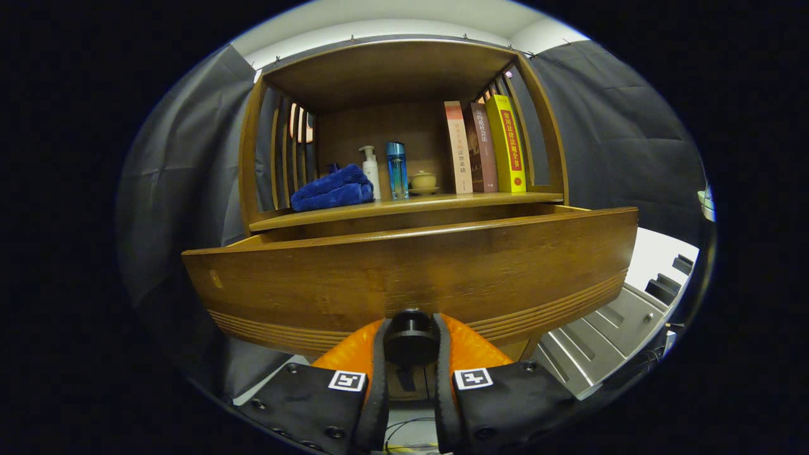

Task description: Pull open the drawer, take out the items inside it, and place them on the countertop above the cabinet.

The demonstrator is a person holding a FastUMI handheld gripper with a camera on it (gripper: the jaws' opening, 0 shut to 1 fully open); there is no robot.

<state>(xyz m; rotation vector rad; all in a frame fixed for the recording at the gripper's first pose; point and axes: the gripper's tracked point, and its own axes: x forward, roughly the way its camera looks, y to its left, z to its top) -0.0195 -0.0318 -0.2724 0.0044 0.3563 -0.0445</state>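
Tool is pinching the dark round knob low on the drawer front, one finger pressing each side of it. Drawer is standing part-way out from the cabinet, its top edge projecting nearer than the countertop above; its inside is lying below the line of sight, so whatever items it is holding cannot be told. Judging the step in hand as the pull: best done by drawing straight back toward the near side, level with the runners, keeping the grip centred on the knob so the wide front is not racking left or right, and stopping before the drawer is running out of its carcass. After that the tool will be needing to let go and rise over the front edge to look inside. Wood is showing a warm brown grain with a satin sheen; the front is bowing in the lens, with grooved bands running along its lower edge. Knob is looking smooth and hard, likely slippery under a loose grip. On the countertop a folded blue towel, soft and plush, is lying at the left, then a white pump bottle, a blue bottle, a small lidded cup and three upright books at the right, leaving little free room near the front edge.
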